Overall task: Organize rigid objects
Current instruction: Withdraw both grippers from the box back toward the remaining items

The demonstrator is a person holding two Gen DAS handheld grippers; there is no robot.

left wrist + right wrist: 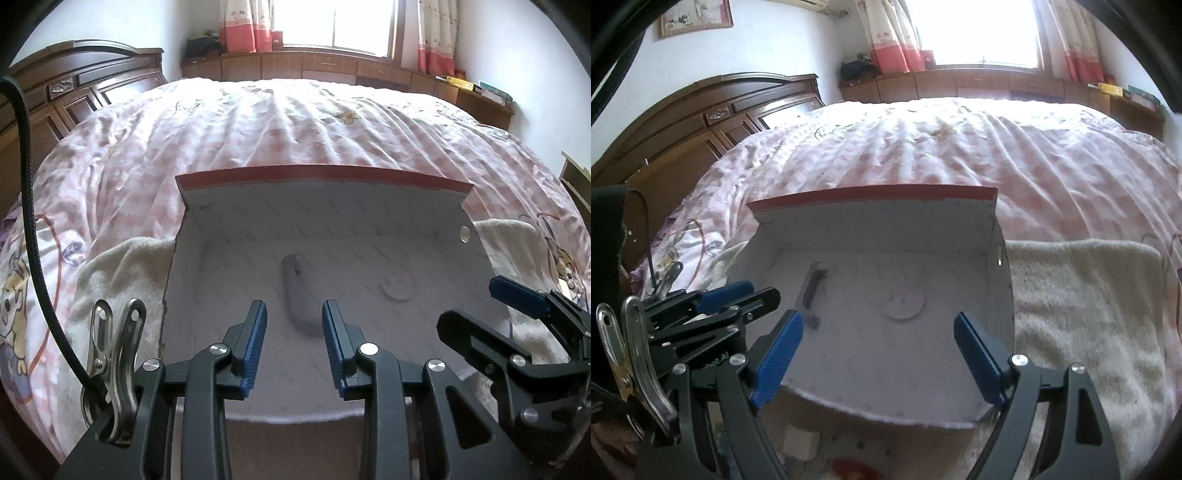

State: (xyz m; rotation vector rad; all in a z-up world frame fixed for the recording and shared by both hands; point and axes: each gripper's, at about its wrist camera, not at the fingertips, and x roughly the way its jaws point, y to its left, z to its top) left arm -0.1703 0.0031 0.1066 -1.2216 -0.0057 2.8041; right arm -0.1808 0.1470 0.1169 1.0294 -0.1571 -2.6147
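An open white cardboard box with a red rim [325,173] [871,194] stands on a towel at the near edge of a bed. Inside lie a grey elongated object [299,295] [812,291] and a pale round disc [397,290] [905,304]. My left gripper [294,349] is open and empty, its fingers either side of the grey object's near end, above the box floor. My right gripper [875,360] is wide open and empty over the box's near edge. The right gripper also shows at the right of the left wrist view [517,295], and the left gripper at the left of the right wrist view [738,295].
A cream towel [1082,295] lies under and right of the box. The pink checked bedspread [295,118] stretches beyond. A dark wooden headboard [74,88] stands at the left, low cabinets [332,68] under the window at the back.
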